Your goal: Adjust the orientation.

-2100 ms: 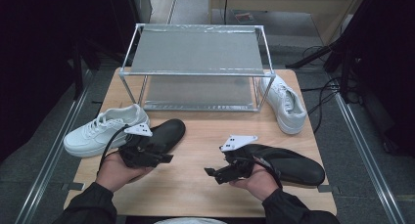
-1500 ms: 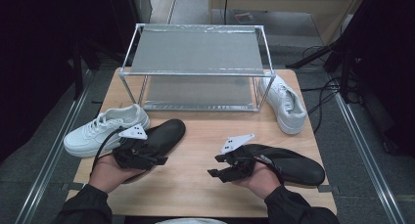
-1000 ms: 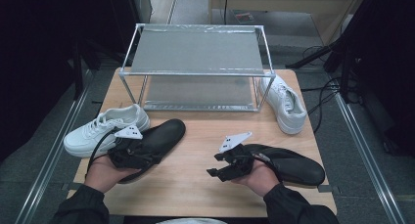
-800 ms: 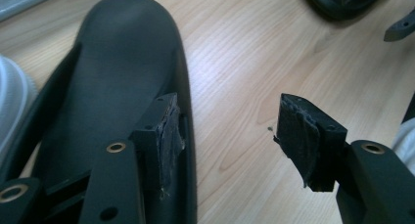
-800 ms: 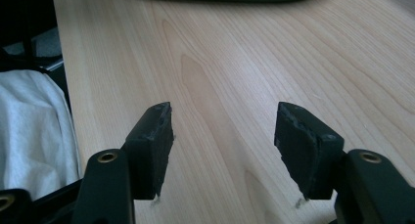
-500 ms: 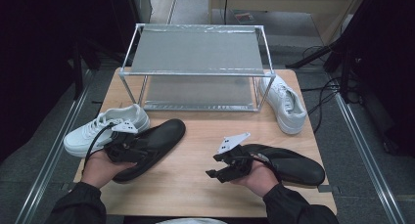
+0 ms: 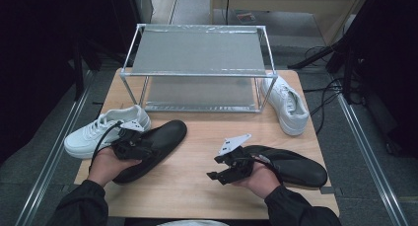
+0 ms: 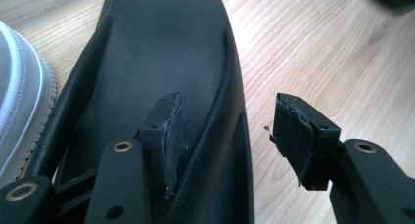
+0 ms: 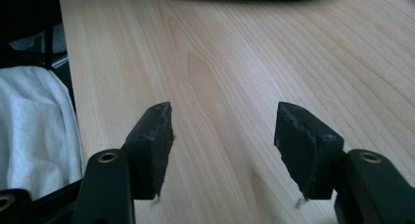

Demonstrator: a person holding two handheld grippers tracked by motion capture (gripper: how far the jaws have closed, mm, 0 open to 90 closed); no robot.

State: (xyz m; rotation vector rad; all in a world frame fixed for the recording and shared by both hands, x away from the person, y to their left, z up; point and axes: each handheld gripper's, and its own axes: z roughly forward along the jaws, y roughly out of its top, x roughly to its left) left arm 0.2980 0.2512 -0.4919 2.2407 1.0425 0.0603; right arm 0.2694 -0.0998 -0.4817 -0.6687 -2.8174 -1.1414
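Risk sits mainly with the left gripper [image 7: 139, 148] in the high view: it hangs over the heel end of the near-left black slip-on shoe [image 7: 156, 146], which lies slantwise on the wooden table [image 7: 197, 186] just right of a white sneaker [image 7: 106, 132]. If the jaws shut on one thin side wall alone, I judge the shoe could twist, sag or slip free when lifted, and a swinging toe might knock that sneaker or the metal shoe rack [image 7: 197, 53] at the far side. The right gripper [image 7: 217, 169] rests near the middle of the table's near edge, jaws apart and holding nothing, with the second black shoe [image 7: 296, 167] lying just right of the hand. A second white sneaker [image 7: 286, 105] lies beside the rack's right leg.

In the left gripper view, the shoe's [image 8: 161, 62] right side wall stands between the jaws: one pad [image 8: 166, 131] is inside the opening, over the insole, the other [image 8: 293, 136] outside over bare wood. The jaws have just been closing yet remain fairly wide, and the outer pad does not touch the leather, so nothing is held. The sneaker's sole [image 8: 24, 97] shows at the left edge.

In the right gripper view, the jaws stand wide over bare wood, with the left black shoe's sole at the far edge and white cloth [image 9: 34, 131] at the near left.
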